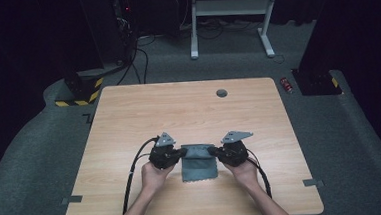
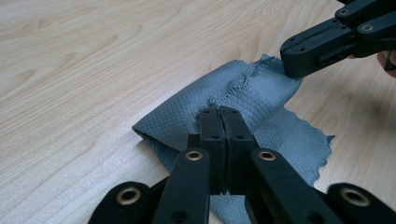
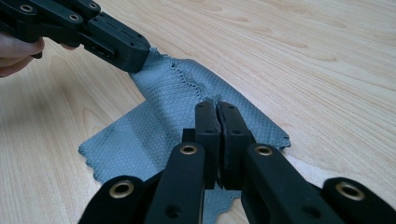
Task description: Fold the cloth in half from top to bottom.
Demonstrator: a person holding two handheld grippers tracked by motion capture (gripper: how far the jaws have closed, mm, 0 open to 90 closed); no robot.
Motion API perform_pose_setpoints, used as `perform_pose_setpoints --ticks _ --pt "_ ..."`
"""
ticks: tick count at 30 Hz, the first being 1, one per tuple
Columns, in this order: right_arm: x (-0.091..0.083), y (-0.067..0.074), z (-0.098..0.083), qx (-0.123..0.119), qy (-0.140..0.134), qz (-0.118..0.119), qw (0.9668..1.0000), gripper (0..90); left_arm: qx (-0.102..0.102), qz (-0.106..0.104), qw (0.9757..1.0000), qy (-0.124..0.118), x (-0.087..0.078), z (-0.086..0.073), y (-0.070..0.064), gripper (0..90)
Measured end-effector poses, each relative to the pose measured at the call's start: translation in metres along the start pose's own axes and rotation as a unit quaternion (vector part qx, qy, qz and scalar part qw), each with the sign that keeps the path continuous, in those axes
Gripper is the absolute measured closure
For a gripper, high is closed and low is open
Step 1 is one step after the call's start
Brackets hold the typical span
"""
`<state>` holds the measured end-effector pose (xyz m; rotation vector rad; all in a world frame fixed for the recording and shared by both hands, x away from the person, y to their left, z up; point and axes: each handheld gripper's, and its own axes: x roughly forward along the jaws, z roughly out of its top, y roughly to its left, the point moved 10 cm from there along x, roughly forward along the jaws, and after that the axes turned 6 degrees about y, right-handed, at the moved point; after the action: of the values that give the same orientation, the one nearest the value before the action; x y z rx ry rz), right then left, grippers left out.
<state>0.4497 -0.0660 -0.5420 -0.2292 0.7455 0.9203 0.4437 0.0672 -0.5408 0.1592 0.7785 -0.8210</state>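
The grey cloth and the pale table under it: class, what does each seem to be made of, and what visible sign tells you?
Grey cloth: looks like soft woven or microfibre fabric, matt, with a fine diamond texture, zigzag-cut edges and limp folds. Pale table: wood or wood-look laminate, judging by the printed-looking grain lines and smooth, faintly glossy surface; which of the two cannot be told.

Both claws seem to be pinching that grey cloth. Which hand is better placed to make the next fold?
Neither clearly, probably both together. The left gripper and right gripper are each shut on a far corner of the cloth, mirrored at its two sides.
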Motion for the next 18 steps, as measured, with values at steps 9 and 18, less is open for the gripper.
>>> perform_pose_setpoints --ticks 9,18 --pt "-0.001 0.002 -0.002 -0.005 0.002 -0.002 1.0 88.0 0.001 -0.001 1.0 -0.001 0.001 -0.004 -0.004 88.8" --pt "-0.001 0.007 -0.008 -0.005 0.004 0.005 1.0 88.0 0.002 -0.007 0.9999 0.007 0.003 -0.013 -0.008 88.8"
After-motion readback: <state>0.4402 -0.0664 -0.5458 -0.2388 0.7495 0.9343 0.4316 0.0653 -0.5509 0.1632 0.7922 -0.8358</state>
